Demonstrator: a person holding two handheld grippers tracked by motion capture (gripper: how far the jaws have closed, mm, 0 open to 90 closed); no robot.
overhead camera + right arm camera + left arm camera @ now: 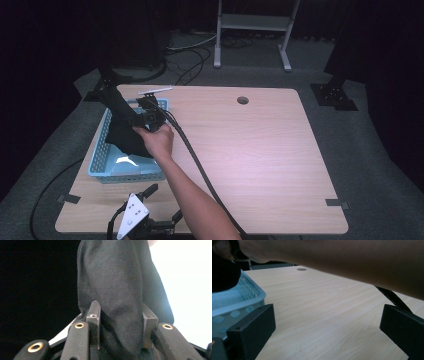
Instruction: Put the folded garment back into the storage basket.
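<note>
With the right gripper (145, 116) clamped tight on the bunched black cloth (125, 131) dangling over the light blue perforated plastic basket (100, 155), I'd lower it fully inside before letting go, left gripper (150, 207) idling wide open, empty.

One wooden table (260, 150), one blue basket (102, 150), one black cloth (122, 127), two grippers: left gripper (162, 205), right gripper (145, 107).

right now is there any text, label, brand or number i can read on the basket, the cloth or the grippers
None: no readable text anywhere.
Blue basket: plain perforated plastic, no label.
Black cloth clamped in the right hand-held gripper: bare fabric.
Left hand-held gripper, jaws open: unmarked black.
</note>
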